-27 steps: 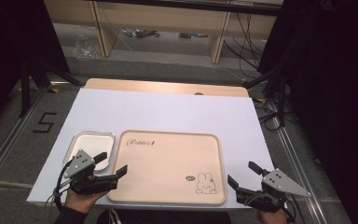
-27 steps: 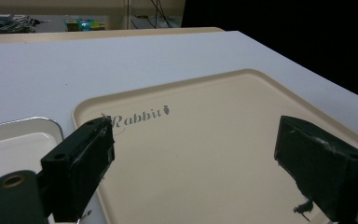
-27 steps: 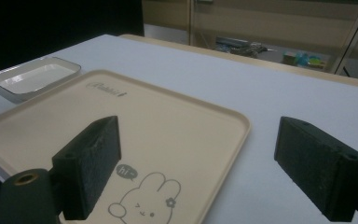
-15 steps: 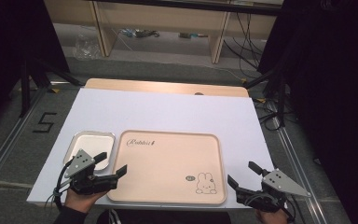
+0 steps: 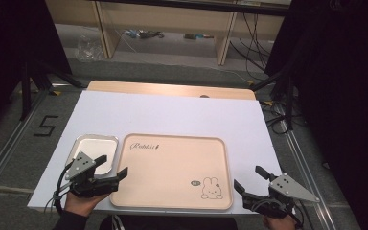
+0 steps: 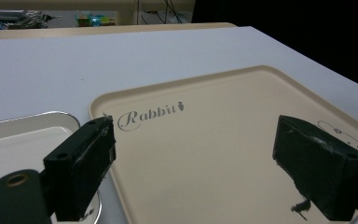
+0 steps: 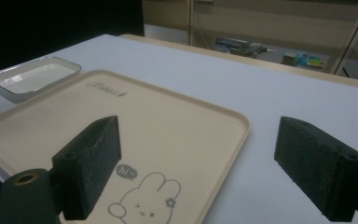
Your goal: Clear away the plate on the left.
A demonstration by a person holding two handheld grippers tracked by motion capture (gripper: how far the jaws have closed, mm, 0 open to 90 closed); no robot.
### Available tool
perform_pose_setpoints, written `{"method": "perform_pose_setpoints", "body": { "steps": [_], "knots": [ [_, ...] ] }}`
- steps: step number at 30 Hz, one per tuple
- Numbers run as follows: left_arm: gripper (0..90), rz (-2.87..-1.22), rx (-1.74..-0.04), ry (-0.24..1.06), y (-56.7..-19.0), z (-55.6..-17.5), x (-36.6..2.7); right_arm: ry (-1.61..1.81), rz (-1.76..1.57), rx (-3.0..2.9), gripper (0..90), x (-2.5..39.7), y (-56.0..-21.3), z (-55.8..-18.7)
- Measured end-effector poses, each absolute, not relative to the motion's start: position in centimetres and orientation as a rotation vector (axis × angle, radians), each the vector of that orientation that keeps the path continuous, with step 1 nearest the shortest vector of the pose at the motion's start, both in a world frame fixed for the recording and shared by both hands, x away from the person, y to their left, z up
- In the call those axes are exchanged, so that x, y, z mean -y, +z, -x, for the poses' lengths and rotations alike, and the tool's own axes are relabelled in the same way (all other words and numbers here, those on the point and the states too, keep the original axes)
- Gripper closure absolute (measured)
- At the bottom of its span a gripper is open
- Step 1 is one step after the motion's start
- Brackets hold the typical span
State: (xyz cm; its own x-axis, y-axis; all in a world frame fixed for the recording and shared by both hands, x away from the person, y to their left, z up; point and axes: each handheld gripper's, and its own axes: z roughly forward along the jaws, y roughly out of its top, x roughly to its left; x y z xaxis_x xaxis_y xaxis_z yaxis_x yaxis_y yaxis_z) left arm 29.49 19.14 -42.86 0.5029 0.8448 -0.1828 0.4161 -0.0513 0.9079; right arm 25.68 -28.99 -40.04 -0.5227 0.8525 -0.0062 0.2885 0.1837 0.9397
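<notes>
My left gripper [image 5: 109,166], jaws wide and empty, straddles the near left corner of the beige tray [image 5: 172,167], whose long axis runs along the table's near edge; my right gripper [image 5: 253,183] waits equally wide beyond its right rim.

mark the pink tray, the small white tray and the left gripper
pink tray [image 5: 172,163]: high view, bare middle of its floor.
small white tray [image 5: 90,146]: high view, its white floor.
left gripper [image 5: 111,166]: high view, midway between its fingertips.

Beige tray [image 5: 172,167] and small white dish [image 5: 93,149] occupy near table; far half open.
</notes>
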Motion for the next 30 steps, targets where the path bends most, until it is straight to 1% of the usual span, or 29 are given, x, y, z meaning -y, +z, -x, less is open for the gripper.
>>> {"method": "perform_pose_setpoints", "body": {
  "steps": [5,13,17,30],
  "knots": [
    [13.2,-1.676,-1.103,0.516,-42.9,-29.7,-19.3,1.339,-1.07,-1.919,15.3,29.0,-40.0,-25.7],
    [13.4,-1.679,-1.123,0.513,-42.9,-29.8,-19.6,1.335,-1.066,-1.916,15.3,29.0,-40.0,-25.7],
    [14.9,-1.699,-1.121,0.518,-42.9,-30.0,-19.9,1.338,-1.061,-1.926,15.2,28.9,-40.0,-25.7],
    [15.0,-1.679,-1.185,0.553,-43.0,-30.8,-21.6,1.343,-1.033,-1.931,15.3,28.9,-40.1,-25.8]
  ]
}}
